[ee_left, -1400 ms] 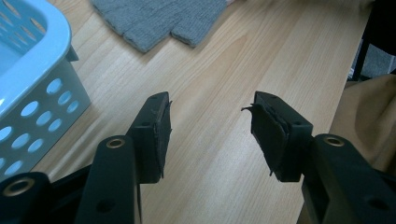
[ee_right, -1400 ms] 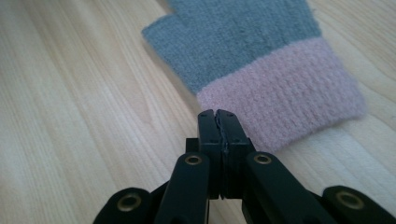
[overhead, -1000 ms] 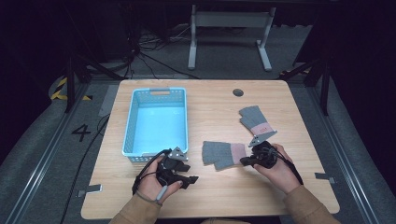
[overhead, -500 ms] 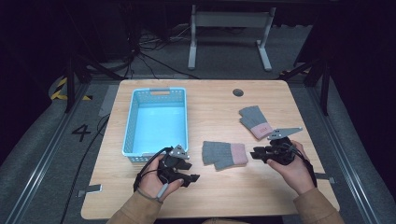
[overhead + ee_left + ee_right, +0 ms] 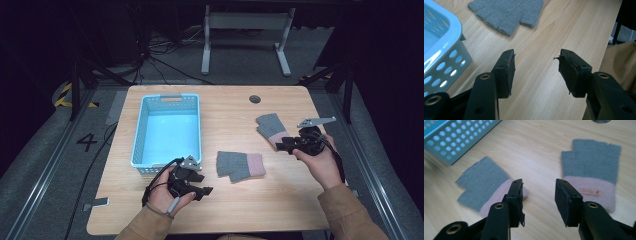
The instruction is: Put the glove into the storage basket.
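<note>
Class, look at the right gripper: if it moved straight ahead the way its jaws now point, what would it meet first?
Probably bare table: the right gripper aims between the two gloves, left glove and right glove flanking its line.

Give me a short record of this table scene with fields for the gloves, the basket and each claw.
surface: wooden table
basket: light blue plastic basket, on the table's left half, nothing visible inside
near glove: grey glove with pink cuff, flat between the two hands
far glove: matching glove, flat, just ahead of the right claw
left claw: open, holding nothing, beside the basket's near corner
right claw: open, holding nothing, pointing between the two gloves' pink cuffs
gloves in basket: none
</note>
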`<action>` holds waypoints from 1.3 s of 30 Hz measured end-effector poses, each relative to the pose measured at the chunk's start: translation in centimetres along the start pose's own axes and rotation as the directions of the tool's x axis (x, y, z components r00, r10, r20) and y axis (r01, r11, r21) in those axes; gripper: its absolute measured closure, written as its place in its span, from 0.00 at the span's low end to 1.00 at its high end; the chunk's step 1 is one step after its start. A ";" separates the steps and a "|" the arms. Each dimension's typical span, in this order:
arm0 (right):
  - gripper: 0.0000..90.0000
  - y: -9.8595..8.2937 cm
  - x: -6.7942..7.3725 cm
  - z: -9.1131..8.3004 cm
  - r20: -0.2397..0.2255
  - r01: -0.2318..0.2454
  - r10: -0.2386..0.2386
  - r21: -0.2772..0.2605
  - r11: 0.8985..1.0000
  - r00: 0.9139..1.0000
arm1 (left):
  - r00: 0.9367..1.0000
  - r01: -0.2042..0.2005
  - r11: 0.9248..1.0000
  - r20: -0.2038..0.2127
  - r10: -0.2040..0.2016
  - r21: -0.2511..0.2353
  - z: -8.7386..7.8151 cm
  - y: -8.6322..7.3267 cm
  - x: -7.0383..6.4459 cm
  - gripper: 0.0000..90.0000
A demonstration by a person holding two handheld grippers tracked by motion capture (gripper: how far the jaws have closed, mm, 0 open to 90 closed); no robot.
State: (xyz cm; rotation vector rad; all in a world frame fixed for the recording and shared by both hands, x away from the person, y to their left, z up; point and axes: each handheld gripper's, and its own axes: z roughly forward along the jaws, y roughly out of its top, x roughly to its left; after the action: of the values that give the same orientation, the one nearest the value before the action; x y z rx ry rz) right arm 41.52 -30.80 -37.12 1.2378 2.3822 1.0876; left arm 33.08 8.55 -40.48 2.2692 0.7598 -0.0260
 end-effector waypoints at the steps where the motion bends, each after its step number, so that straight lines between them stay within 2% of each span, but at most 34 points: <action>1: 0.64 0.3 -0.3 0.2 0.009 0.000 0.000 -0.007 1.000 1.000 | 1.000 0.002 1.000 -0.002 -0.002 0.002 0.0 0.0 0.0 0.53; 6: 0.62 1.4 -1.6 1.1 0.035 -0.009 0.010 -0.024 1.000 0.999 | 1.000 0.002 1.000 -0.002 -0.002 0.001 0.0 0.0 0.0 0.53; 10: 0.59 2.5 -2.8 2.8 0.076 -0.020 0.020 -0.004 1.000 0.997 | 1.000 0.000 1.000 0.002 0.000 0.003 0.0 -0.1 0.0 0.53; 16: 0.57 3.0 -4.0 4.7 0.109 -0.049 0.046 0.029 0.998 0.993 | 1.000 0.001 1.000 0.000 -0.001 0.001 0.0 -0.2 0.0 0.53; 18: 0.57 2.9 -4.6 5.6 0.125 -0.065 0.060 0.039 0.997 0.990 | 1.000 0.001 1.000 -0.002 -0.001 0.002 0.0 -0.2 0.0 0.52; 26: 0.56 2.5 -5.8 7.4 0.168 -0.077 0.063 0.080 0.994 0.984 | 1.000 0.004 1.000 -0.001 -0.004 0.005 0.1 -0.2 0.0 0.52; 39: 0.54 1.6 -7.0 9.1 0.203 -0.098 0.069 0.135 0.986 0.977 | 1.000 -0.002 1.000 0.000 0.002 0.009 0.2 -0.2 -0.1 0.52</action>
State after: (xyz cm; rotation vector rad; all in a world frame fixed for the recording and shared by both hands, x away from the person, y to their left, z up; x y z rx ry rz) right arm 51.45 -31.05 -43.11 1.4339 2.3089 0.7823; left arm 32.96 8.53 -40.69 2.2782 0.7587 -0.0282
